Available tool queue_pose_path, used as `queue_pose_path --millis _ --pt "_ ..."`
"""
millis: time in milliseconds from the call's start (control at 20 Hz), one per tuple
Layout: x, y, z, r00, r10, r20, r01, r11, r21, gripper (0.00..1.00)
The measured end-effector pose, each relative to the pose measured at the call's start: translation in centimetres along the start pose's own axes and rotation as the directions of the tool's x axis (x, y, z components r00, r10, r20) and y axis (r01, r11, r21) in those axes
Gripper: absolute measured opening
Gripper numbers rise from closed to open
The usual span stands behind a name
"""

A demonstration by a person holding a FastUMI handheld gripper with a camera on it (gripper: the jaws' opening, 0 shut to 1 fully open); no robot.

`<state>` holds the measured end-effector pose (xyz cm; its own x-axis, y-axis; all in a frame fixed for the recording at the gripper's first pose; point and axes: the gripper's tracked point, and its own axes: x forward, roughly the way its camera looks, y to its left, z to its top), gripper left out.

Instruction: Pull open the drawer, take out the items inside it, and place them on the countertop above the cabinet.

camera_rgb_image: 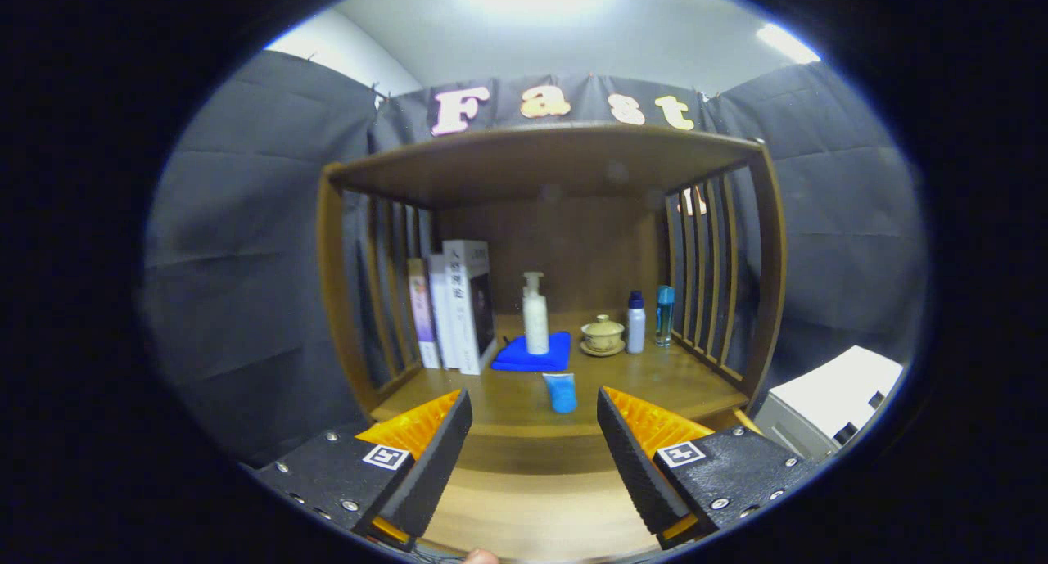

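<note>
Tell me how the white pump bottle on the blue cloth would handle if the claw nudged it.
The pump bottle is tall and narrow, so it would probably tip rather than slide. The folded blue cloth under it looks soft, likely making it wobblier. The open claw is well short of it.

Gripper view: a fisheye camera rides on the gripper (pixel 534 433), looking forward and level along its two parted fingers into the open wooden shelf (pixel 540 159). The countertop (pixel 524 396) starts just ahead of the fingertips; the bottle (pixel 535 314) and books (pixel 458 306) stand well beyond. One view only.
</note>
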<state>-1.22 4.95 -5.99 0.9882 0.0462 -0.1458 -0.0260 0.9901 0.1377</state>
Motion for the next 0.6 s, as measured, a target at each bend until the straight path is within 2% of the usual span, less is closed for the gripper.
queue_pose_path --millis 150,350,600 --pt "-5.0 0.6 -1.4 0.999 -0.004 0.048 0.002 0.999 0.032 0.94" --pt "-8.9 1.3 -6.8 0.999 0.038 0.012 -0.037 0.999 -0.010 0.94" --pt "-9.2 -1.6 -10.6 0.996 -0.084 0.019 0.085 0.989 -0.123 0.95"
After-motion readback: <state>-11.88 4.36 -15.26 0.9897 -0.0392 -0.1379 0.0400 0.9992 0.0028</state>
